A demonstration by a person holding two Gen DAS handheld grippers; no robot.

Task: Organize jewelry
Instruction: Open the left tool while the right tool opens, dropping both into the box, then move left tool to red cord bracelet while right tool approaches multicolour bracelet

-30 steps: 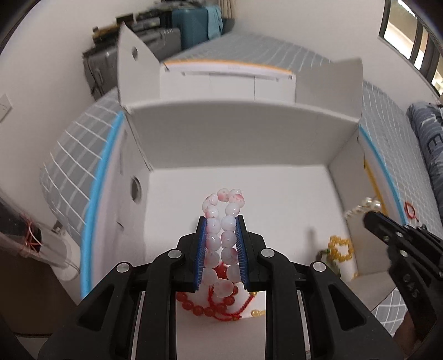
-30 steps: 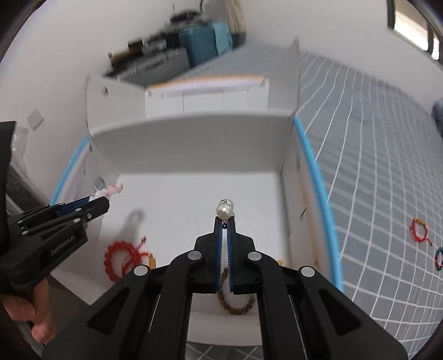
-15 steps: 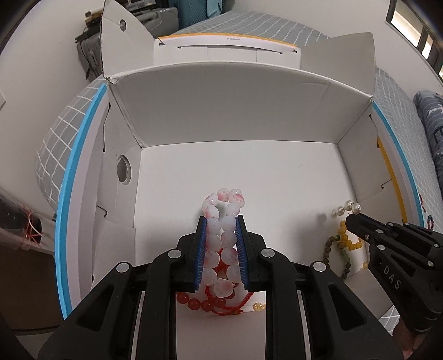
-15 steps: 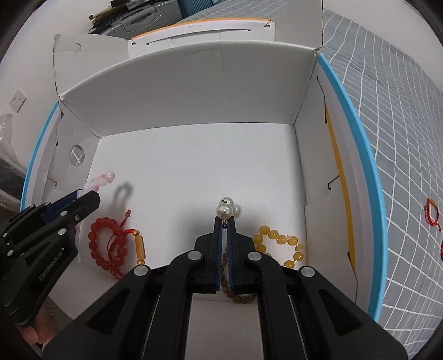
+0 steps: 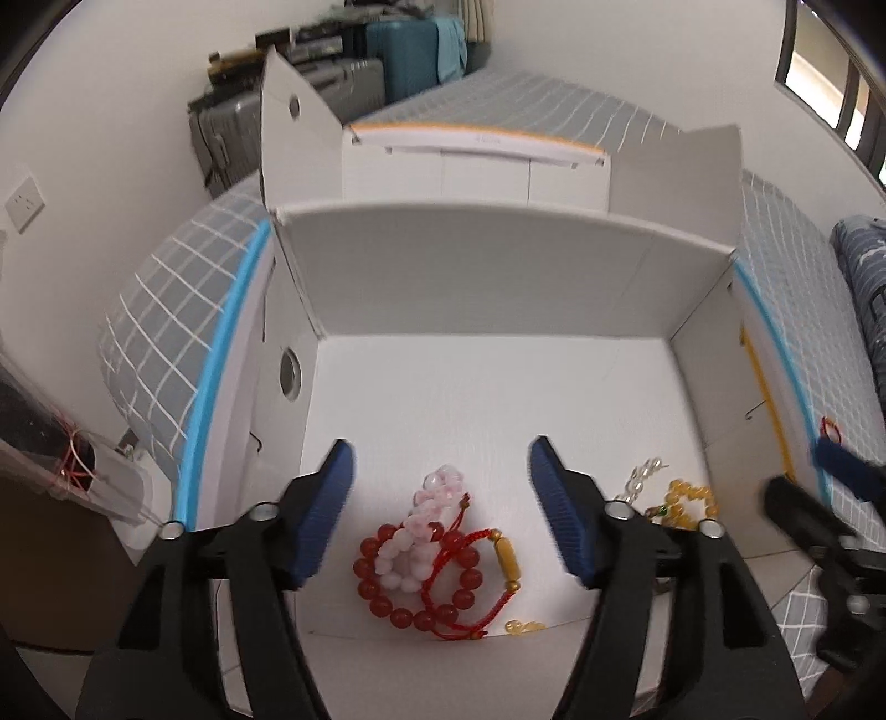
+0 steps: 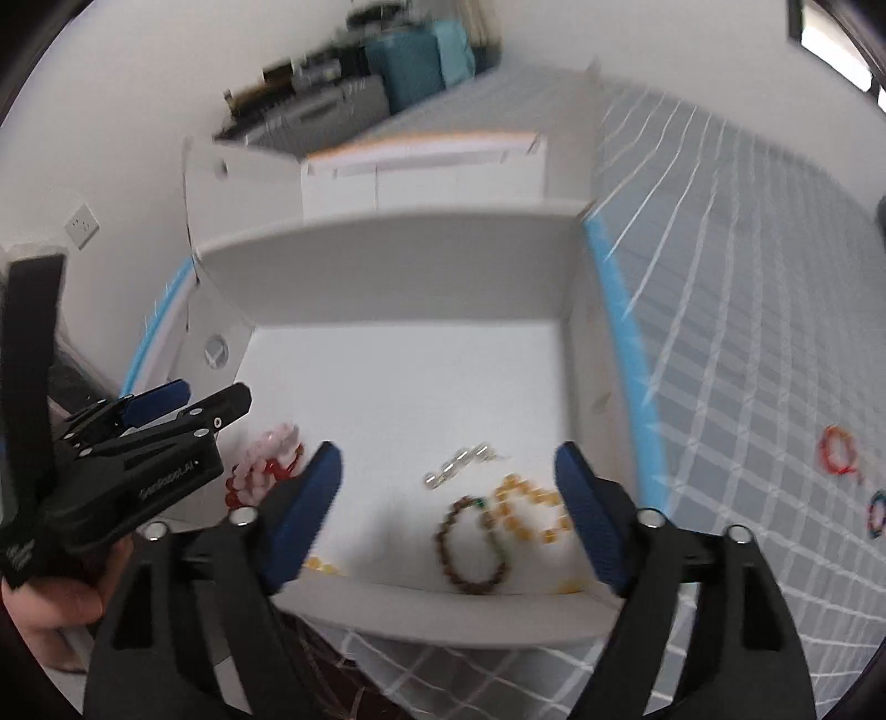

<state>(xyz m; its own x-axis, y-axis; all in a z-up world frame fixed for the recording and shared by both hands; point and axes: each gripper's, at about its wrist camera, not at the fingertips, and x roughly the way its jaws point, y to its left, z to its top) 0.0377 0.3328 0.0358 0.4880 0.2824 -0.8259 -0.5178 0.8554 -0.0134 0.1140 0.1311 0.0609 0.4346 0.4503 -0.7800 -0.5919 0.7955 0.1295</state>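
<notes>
My left gripper (image 5: pixel 440 501) jaws apart over the white box (image 5: pixel 498 277), pink bracelet (image 5: pixel 421 526) lying inside on the red bracelet (image 5: pixel 387 587), right gripper (image 6: pixel 448 501) jaws apart, pearl piece (image 6: pixel 459 462) on the box floor.

home bedroom, checked bedspread (image 6: pixel 747 310), stacked suitcases (image 5: pixel 387 50)

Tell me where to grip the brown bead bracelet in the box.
Pinch the brown bead bracelet on its left arc, coming straight down from above. It lies flat and that side is bare, whereas its right side touches the yellow bead bracelet.
</notes>
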